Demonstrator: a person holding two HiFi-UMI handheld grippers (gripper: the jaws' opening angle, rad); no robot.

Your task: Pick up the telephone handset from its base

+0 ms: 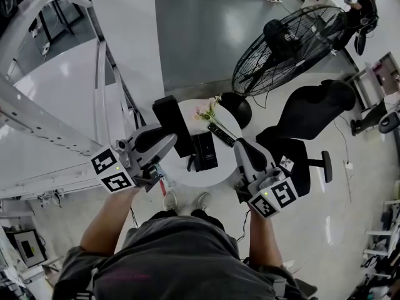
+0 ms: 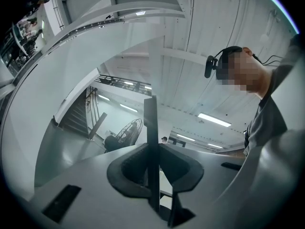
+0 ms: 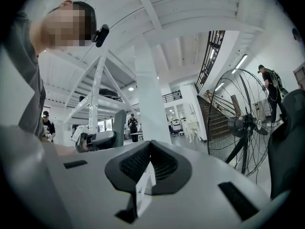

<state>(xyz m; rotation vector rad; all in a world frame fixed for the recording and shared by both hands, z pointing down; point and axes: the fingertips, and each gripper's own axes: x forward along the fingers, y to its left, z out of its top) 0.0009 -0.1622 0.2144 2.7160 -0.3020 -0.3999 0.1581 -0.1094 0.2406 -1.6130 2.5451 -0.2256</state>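
Note:
The black telephone (image 1: 204, 152), its handset lying on the base, sits in the middle of a small round white table (image 1: 186, 175); neither gripper view shows it. My left gripper (image 1: 169, 141) hovers at the table's left edge, against a tall black slab (image 1: 170, 120). In the left gripper view a thin dark upright strip (image 2: 151, 128) stands between its pads (image 2: 131, 168), which close on it from both sides. My right gripper (image 1: 241, 146) hangs over the table's right edge, apart from the phone. Its jaws (image 3: 150, 168) are shut with nothing held.
A black remote (image 1: 220, 134) and a spray of flowers (image 1: 208, 111) lie behind the phone. A large floor fan (image 1: 287, 49) and a black office chair (image 1: 306, 114) stand to the back right. White stair framing (image 1: 56, 124) rises on the left. People stand in the distance.

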